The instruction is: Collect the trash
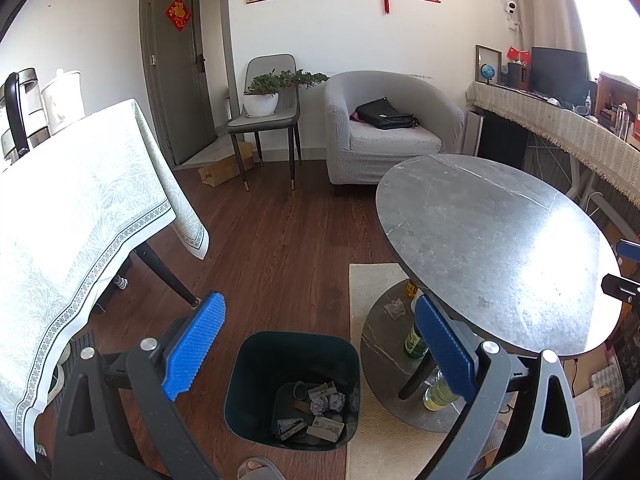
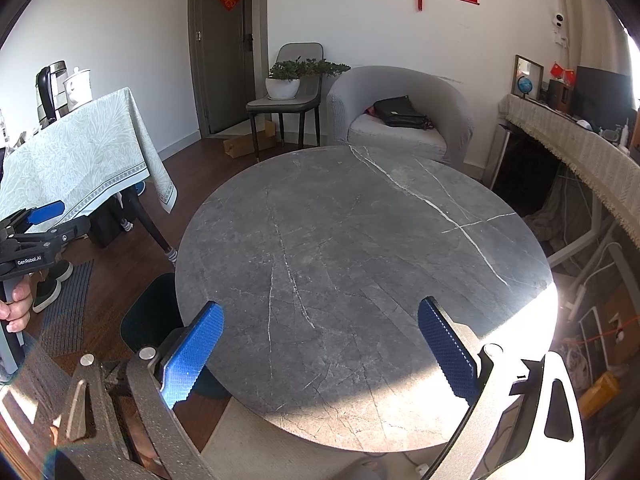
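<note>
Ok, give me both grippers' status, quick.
Left gripper: open, holding nothing, above the trash bin.
Right gripper: open, holding nothing, over the round marble table.

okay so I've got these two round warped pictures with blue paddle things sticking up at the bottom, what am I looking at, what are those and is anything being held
Those blue paddles are the fingers of two hand-held grippers; a person carries one in each hand. Each picture comes from a fisheye camera on a gripper, hence the warping.

The left gripper looks down over a dark trash bin on the floor, with crumpled paper and scraps inside. Beside it, bottles stand on the round table's lower shelf.

The right gripper looks across the grey marble tabletop, where I see nothing lying. At its left edge you can see the other gripper in the person's hand.

Both are open and hold nothing.
</note>
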A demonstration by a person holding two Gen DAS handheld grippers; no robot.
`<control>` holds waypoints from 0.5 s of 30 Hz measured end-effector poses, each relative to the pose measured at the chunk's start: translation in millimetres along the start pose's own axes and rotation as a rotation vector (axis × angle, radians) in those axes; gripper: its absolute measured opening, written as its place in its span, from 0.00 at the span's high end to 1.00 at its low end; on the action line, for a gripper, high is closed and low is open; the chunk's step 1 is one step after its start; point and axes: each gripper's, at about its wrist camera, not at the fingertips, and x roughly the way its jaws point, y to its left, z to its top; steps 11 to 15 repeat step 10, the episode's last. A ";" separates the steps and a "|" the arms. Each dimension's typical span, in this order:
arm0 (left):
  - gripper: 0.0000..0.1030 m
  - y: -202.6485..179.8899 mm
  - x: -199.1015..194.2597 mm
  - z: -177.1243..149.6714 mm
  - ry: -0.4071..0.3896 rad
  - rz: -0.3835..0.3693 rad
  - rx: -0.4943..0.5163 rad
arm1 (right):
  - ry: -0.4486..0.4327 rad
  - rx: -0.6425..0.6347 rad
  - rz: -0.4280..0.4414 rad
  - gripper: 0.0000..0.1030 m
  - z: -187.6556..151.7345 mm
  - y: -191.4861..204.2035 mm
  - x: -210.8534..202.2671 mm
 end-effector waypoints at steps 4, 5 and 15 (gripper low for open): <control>0.05 1.7 1.7 0.6 0.012 -0.008 -0.012 | 0.003 -0.001 -0.003 0.04 0.2 0.8 0.7; 0.05 2.8 2.6 0.7 0.016 -0.005 -0.016 | 0.003 0.000 -0.001 0.04 0.2 0.7 0.8; 0.05 5.2 1.6 0.0 0.016 -0.011 -0.028 | 0.005 -0.003 -0.003 0.04 0.0 2.1 1.0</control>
